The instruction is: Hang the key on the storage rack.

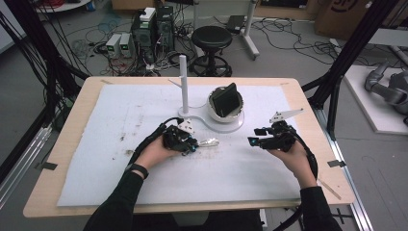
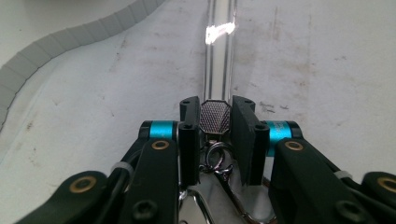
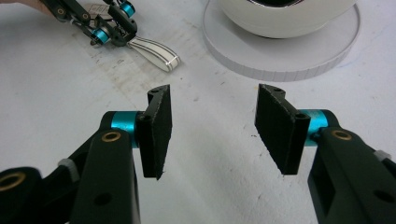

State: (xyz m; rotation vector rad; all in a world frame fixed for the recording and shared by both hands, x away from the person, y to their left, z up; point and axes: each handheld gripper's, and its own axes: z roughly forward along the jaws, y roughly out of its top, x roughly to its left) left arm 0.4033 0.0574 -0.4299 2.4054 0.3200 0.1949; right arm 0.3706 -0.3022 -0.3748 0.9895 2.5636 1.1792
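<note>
Your bench (image 1: 67, 144) carries a white mat (image 1: 120, 159), stained with dark specks toward its left. At the far middle you have a white round base (image 1: 226, 126) bearing a white bowl-shaped holder (image 1: 214, 108) with a dark slab (image 1: 227, 100) leaning in it, and a white upright post (image 1: 183, 82) just beside. Beyond the bench: a black stool (image 1: 211, 38), computer towers (image 1: 154, 29), loose cables (image 1: 96, 43).
</note>
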